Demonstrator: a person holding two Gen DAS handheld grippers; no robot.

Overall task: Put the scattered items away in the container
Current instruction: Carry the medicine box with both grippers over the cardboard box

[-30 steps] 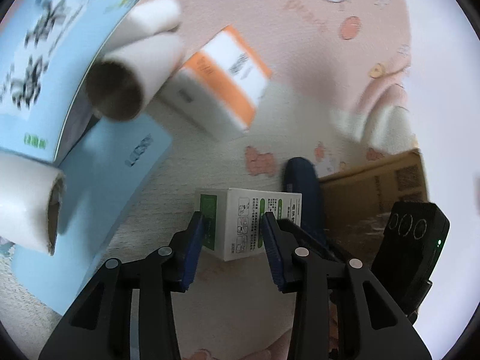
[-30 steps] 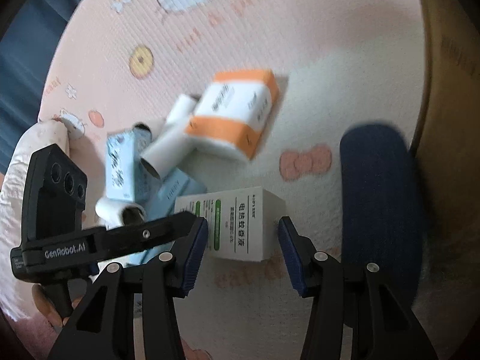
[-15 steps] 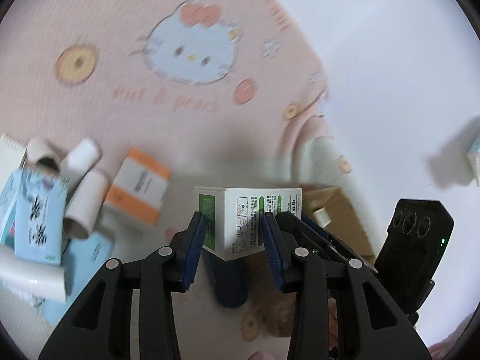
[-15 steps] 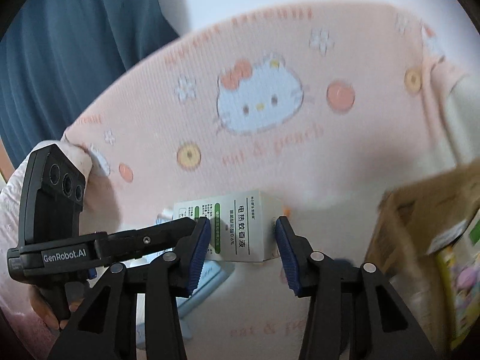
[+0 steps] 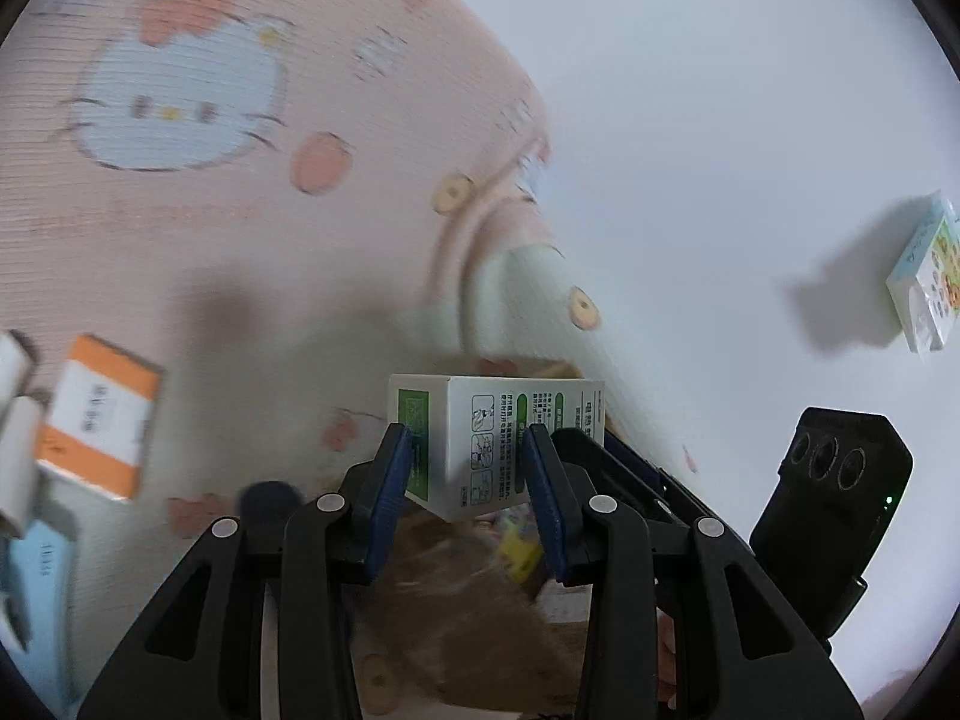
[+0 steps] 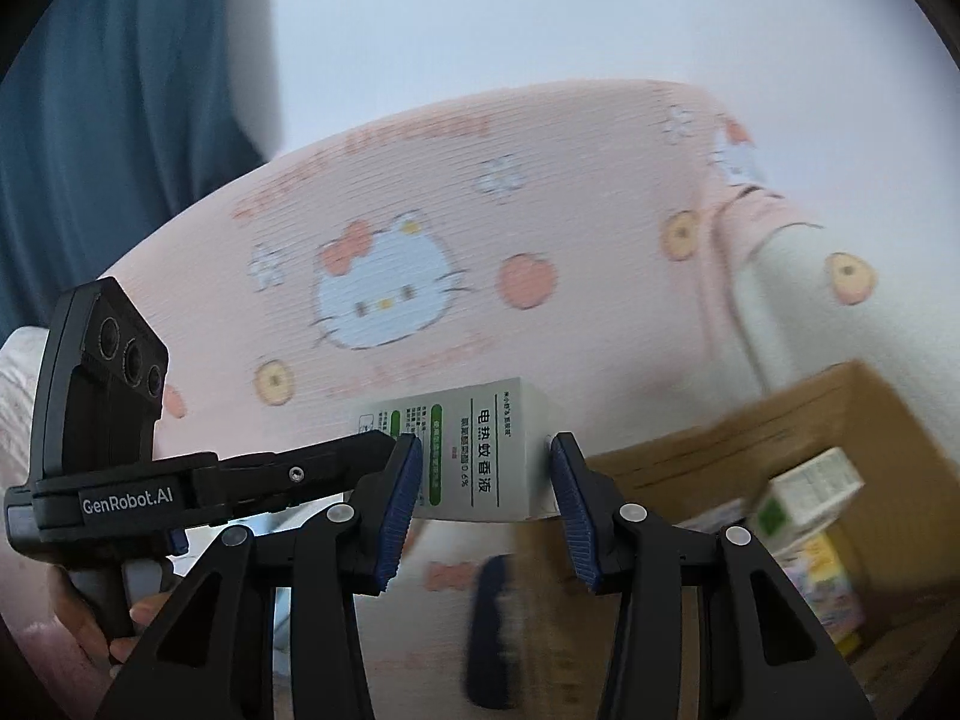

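Observation:
A white and green carton (image 5: 492,432) hangs in the air, and both grippers clamp it from opposite sides. My left gripper (image 5: 468,462) is shut on one end, its blue pads (image 5: 393,468) pressed on the carton's sides. My right gripper (image 6: 486,468) is shut on the same carton (image 6: 480,450). The open cardboard box (image 6: 750,450) lies just right of and below the carton; in the left wrist view it is a brown blur (image 5: 480,630) under the fingers. An orange and white box (image 5: 99,414), paper rolls (image 5: 12,432) and a pale blue box (image 5: 36,570) lie on the mat.
A pink cartoon-cat mat (image 6: 384,288) covers the floor. A dark blue object (image 6: 492,630) lies beside the cardboard box, which holds several small cartons (image 6: 810,492). A small printed box (image 5: 927,282) lies on the white floor. A blue curtain (image 6: 120,90) hangs at the left.
Both grippers have lifted the white and green carton off the mat and carried it toward the cardboard box. The scattered items have dropped back to the left.

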